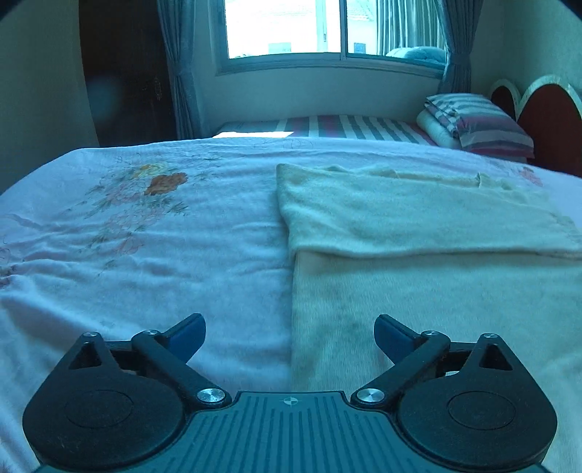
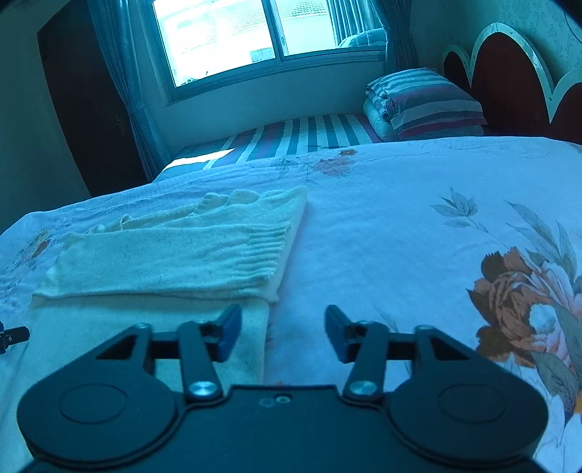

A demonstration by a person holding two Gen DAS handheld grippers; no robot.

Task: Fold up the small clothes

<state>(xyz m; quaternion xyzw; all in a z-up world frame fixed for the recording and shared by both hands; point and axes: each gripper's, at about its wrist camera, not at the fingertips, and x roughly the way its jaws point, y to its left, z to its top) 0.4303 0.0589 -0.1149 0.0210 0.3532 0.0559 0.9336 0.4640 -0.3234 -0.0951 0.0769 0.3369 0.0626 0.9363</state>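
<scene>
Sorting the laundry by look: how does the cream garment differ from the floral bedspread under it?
The cream garment is plain and partly folded over itself; the floral bedspread is printed with flowers and spread flat. The garment covers a small patch; the bedspread spans the bed. Both are pale, soft fabric.

The left gripper (image 1: 290,336) hangs low over the bed (image 1: 145,254), its jaws spread wide with nothing between them. The blue pads (image 1: 187,336) sit apart, one over the floral sheet (image 1: 127,203), the other over a cream garment (image 1: 418,254). The garment lies flat on the sheet, its far part folded back toward the camera over the near part, making a straight fold edge across it. Its left edge runs between the jaws. Beyond, a striped mattress (image 1: 345,127) carries stacked striped bedding (image 1: 473,120) beside a red headboard (image 1: 549,120), under a curtained window (image 1: 327,29).
</scene>
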